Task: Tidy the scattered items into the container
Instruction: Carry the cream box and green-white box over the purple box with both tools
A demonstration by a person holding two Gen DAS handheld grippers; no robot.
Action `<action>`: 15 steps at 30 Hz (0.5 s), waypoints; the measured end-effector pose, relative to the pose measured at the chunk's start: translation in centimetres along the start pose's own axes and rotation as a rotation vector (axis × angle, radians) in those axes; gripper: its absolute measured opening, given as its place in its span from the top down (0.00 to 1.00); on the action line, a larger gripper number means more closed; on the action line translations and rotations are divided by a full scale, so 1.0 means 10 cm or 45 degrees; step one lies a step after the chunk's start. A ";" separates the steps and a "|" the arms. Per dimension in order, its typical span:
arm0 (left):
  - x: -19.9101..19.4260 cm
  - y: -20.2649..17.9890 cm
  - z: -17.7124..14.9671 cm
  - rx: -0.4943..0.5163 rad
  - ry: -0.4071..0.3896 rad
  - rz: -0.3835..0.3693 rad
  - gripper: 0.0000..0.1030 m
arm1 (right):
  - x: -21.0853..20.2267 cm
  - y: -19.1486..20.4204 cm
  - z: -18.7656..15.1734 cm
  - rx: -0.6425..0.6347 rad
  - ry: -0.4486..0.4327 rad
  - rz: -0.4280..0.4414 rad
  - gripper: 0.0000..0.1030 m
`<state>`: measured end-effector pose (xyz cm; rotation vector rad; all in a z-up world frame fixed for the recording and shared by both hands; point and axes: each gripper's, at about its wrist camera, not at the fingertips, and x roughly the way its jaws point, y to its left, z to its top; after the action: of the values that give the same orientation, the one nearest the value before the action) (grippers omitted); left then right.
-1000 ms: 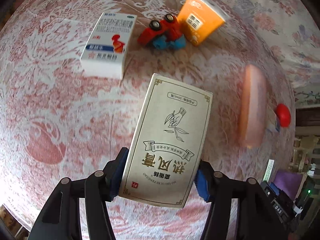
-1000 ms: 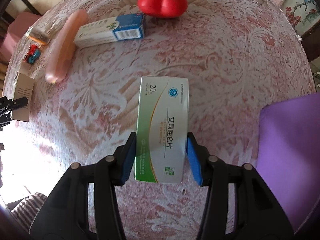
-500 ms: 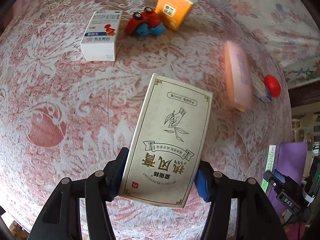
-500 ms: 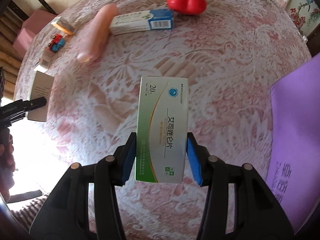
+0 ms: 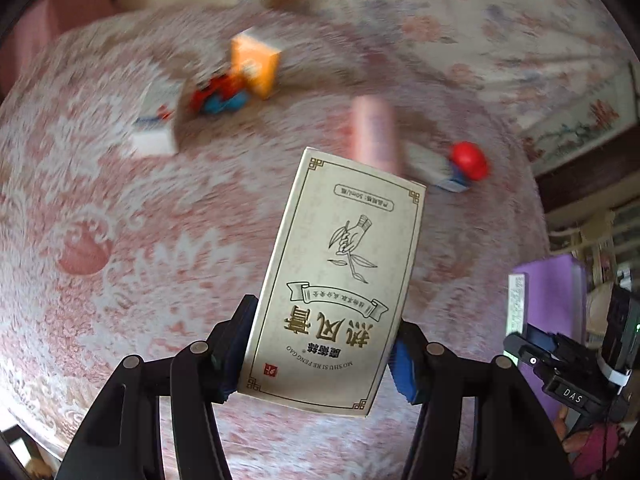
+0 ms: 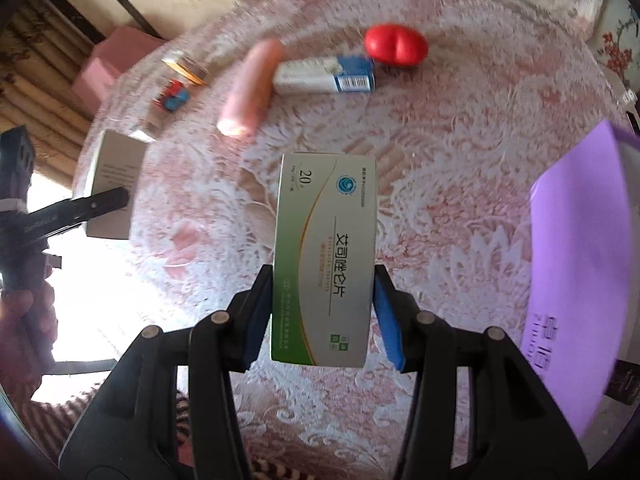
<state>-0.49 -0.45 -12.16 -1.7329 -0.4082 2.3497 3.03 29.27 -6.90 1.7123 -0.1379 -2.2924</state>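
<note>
the left gripper (image 5: 320,354) is clamped on a cream carton with gold lettering (image 5: 340,276), held up off the lace tablecloth (image 5: 120,240). the right gripper (image 6: 322,316) is clenched on a green-and-white pill box (image 6: 324,256), also lifted clear. the purple container (image 6: 576,264) sits at the table's right edge, close to the right gripper — its inside is not visible, so what already lies in it cannot be told. still out on the cloth, well apart from it: an orange box (image 5: 256,66), a red-and-blue toy car (image 5: 218,96), a white medicine box (image 5: 154,126), a pink sausage-shaped tube (image 6: 252,88), a blue-and-white box (image 6: 326,76) and a red heart-shaped toy (image 6: 395,49). judging by this, two items are in transit and six remain to gather.
</note>
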 end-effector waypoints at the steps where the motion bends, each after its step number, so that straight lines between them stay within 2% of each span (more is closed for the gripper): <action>1: -0.12 -0.05 -0.09 0.037 -0.011 -0.006 0.43 | -0.06 0.00 -0.01 -0.005 -0.019 0.010 0.50; 2: -0.40 -0.04 -0.12 0.071 -0.018 -0.013 0.43 | -0.02 0.05 0.01 -0.009 -0.037 0.015 0.50; 3: -0.48 -0.15 -0.14 0.101 -0.020 -0.024 0.43 | -0.10 0.02 -0.02 -0.010 -0.058 0.021 0.50; 8: -0.67 -0.84 -0.26 0.259 -0.016 -0.102 0.43 | -0.60 -0.19 -0.28 -0.005 -0.167 0.029 0.50; 11: -0.65 -1.24 -0.33 0.353 0.016 -0.156 0.43 | -0.77 -0.36 -0.42 0.047 -0.217 0.025 0.50; 15: -0.55 -1.82 -0.40 0.475 0.068 -0.217 0.43 | -1.00 -0.80 -0.63 0.165 -0.281 0.000 0.50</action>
<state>4.80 15.41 -2.24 -1.5176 -0.0941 2.0932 10.32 40.23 -1.40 1.5098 -0.3369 -2.5170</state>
